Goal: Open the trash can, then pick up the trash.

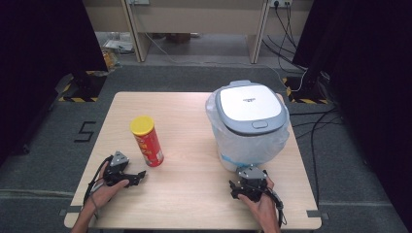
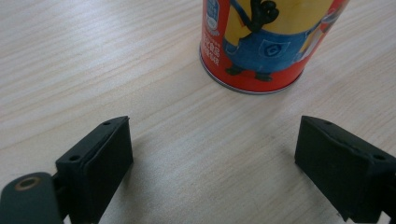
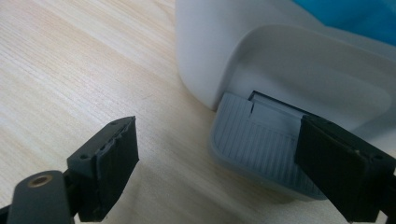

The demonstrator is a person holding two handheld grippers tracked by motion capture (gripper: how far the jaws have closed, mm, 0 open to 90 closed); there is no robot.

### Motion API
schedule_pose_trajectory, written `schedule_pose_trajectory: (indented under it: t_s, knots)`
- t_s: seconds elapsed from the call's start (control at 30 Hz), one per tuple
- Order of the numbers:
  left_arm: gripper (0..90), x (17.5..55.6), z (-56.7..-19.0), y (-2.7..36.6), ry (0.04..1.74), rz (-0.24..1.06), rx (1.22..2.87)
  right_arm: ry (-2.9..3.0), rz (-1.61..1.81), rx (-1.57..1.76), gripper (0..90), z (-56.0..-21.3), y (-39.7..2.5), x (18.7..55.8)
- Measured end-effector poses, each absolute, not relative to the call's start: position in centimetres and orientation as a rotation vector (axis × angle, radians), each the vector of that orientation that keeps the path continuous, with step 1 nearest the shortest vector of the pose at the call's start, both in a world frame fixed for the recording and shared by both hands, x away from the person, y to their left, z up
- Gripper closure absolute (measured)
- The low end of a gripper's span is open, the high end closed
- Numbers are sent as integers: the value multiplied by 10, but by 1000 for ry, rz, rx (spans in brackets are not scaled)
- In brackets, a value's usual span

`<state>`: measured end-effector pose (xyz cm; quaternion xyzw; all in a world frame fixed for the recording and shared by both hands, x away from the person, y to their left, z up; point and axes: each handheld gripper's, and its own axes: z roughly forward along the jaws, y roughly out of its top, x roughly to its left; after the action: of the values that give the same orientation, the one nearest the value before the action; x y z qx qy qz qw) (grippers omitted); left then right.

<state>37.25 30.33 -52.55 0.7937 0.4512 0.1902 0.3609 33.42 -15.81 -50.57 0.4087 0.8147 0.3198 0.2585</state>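
A red crisp can (image 1: 147, 141) with a yellow lid stands upright on the wooden table (image 1: 194, 194), left of centre. Its cartoon-printed base (image 2: 252, 56) sits just beyond my left gripper (image 2: 212, 163), which is open and holds nothing. In the high view my left gripper (image 1: 133, 178) lies just in front of the can. A white pedal bin (image 1: 250, 124) with a grey lid and a clear liner stands at the right. Its grey foot pedal (image 3: 254, 144) lies right before my open right gripper (image 3: 217, 163), close to the right jaw. My right gripper (image 1: 248, 187) rests just in front of the bin.
The table's front edge runs close behind both hands. Bare wood lies between the can and the bin. Beyond the table are grey floor, black curtains on both sides, stand bases with hazard tape and cables at the right.
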Motion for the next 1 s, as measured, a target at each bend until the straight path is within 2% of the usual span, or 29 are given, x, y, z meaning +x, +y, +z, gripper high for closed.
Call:
schedule_pose_trajectory:
  t_s: [1.0]
  knots:
    - [99, 373, -525, 303, 1165, 492, 2048, 2247, 854, 1130, 129, -513, -158, 339]
